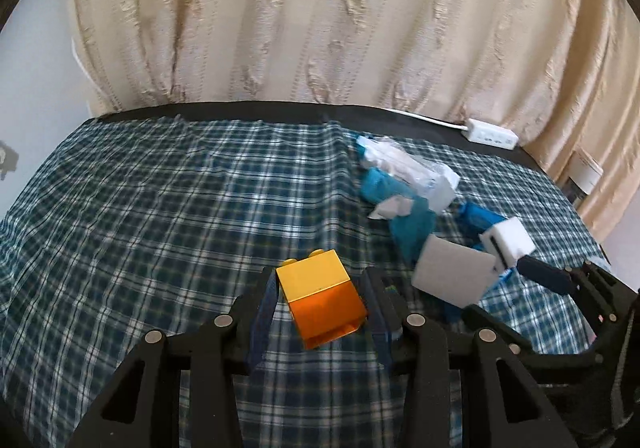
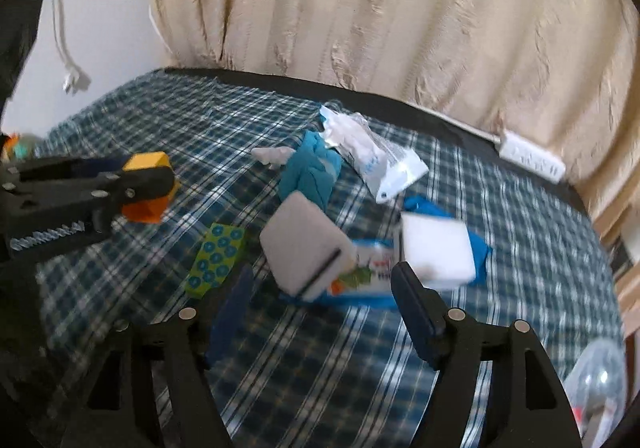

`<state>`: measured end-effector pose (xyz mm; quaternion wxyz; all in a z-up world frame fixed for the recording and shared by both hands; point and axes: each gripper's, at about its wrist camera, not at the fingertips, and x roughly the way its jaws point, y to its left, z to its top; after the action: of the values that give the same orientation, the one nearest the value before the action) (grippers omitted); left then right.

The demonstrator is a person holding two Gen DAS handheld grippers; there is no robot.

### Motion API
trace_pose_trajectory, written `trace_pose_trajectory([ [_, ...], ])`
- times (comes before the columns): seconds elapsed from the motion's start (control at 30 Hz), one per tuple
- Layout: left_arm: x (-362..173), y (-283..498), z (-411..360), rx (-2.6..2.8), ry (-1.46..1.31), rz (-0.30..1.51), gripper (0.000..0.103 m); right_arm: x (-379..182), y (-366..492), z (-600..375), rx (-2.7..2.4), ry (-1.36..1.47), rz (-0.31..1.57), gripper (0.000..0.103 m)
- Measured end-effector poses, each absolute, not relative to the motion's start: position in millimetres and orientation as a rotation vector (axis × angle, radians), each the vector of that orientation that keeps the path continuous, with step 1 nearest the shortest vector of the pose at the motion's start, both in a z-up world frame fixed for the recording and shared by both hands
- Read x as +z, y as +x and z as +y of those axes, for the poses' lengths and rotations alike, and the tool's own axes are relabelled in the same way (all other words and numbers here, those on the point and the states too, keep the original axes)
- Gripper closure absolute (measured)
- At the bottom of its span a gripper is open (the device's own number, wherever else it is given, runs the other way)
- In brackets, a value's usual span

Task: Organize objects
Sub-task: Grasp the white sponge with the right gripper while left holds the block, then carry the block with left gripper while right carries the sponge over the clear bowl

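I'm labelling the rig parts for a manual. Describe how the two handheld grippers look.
Both the left gripper and the right gripper have matte black plastic frames with triangular cut-outs and round silver bolt heads. Their fingers carry dark blue pads. In the right wrist view, a coiled silver spring shows on the left gripper.

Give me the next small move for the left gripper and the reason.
Probably carry the orange block to a bare patch of the plaid cloth and set it down. The left gripper is shut on it, lifted off the cloth, while the clutter, the white sponge and teal cloth, lies to its right.
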<state>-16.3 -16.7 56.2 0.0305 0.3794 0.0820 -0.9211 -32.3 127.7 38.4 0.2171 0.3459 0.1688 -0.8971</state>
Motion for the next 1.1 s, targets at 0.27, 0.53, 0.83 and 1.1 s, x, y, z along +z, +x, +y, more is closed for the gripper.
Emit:
trace_pose_trajectory([
  [0.27,55,-18,-22,-2.821,1.183,0.274,0.058,21,-41,102,-2.446,0.921,0.686,0.030],
  [0.53,52,-18,-21,-2.821,1.202,0.267,0.058,7,-46,93,-2.433,0.902,0.763,0.034],
  [0.83,51,-18,-17,-2.834,1.214,0.257,0.058,18,-45,109,-2.430,0.950,0.566,0.052],
  [1.1,53,-14,-9,-2.879,1.212,0.237,0.058,32,-34,139,-2.431,1.013,0.271,0.052],
])
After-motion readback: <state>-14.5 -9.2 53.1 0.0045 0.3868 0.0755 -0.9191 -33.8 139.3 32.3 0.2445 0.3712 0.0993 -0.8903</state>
